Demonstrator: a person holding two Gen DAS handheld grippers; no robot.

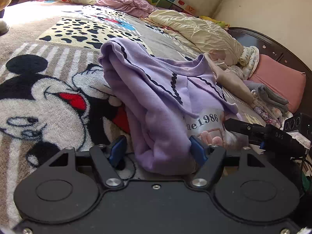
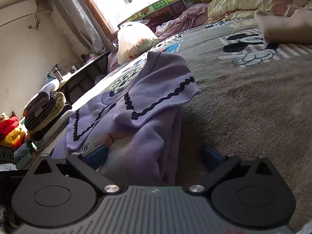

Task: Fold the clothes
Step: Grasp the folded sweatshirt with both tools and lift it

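Purple top (image 1: 159, 101) lies bunched on the cartoon blanket (image 1: 48, 97). Left gripper (image 1: 158, 150) spread wide around its near fold. Right gripper (image 2: 154, 156) likewise wide, astride the top's edge.

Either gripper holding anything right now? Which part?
Neither closed. Left gripper straddles a bunched fold of the purple sweatshirt; right gripper straddles its lower edge. Both jaws open.

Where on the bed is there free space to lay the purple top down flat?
Free: the grey blanket between the purple top and the beige garment, and the Mickey patch on the top's other side. Crowded: the folded stack by the pink pillow, and the quilts near the wall.
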